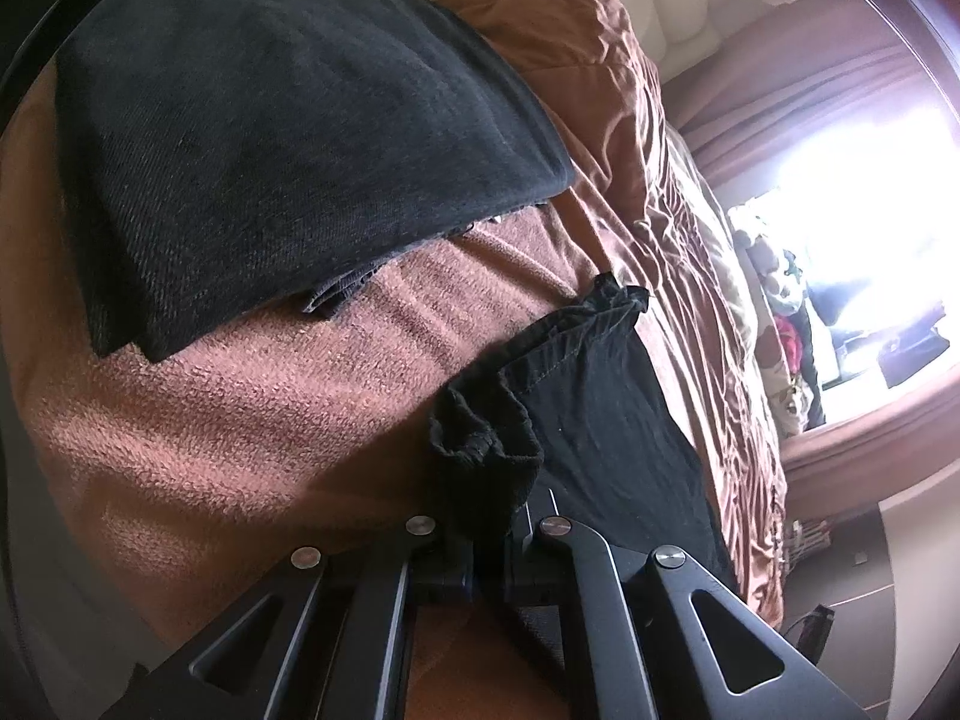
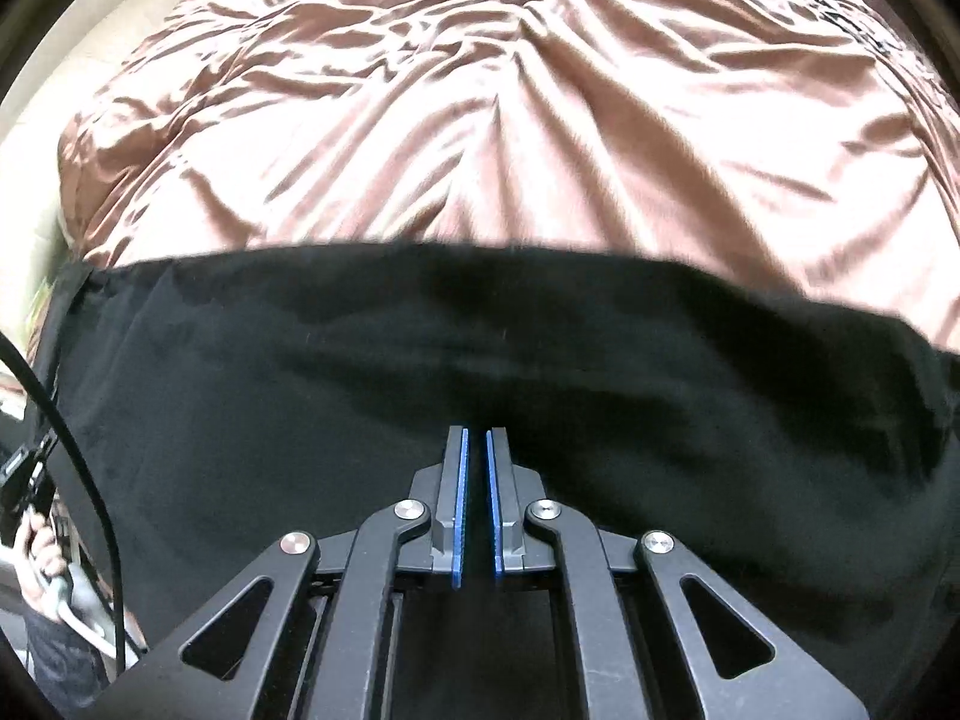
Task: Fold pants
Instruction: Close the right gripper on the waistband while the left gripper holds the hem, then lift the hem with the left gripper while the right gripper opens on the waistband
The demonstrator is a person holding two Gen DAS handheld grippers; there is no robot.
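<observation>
The black pants [image 1: 600,408] lie along a bed, and one bunched, hemmed edge is drawn up into my left gripper [image 1: 487,492]. That gripper is shut on the fabric, which hides its fingertips. In the right wrist view the pants [image 2: 480,348] spread as a wide black band across the satin cover. My right gripper [image 2: 477,438] hovers over this band, pointing steeply down. Its blue pads [image 2: 461,480] stand nearly together with no cloth between them.
A folded dark grey garment [image 1: 288,138] rests on a brown fleece blanket [image 1: 210,420]. A wrinkled brown satin bedspread [image 2: 480,120] covers the bed beyond the pants. A hand [image 2: 42,546] and a black cable [image 2: 90,450] show at the left. A bright window [image 1: 870,210] and floor clutter lie past the bed's edge.
</observation>
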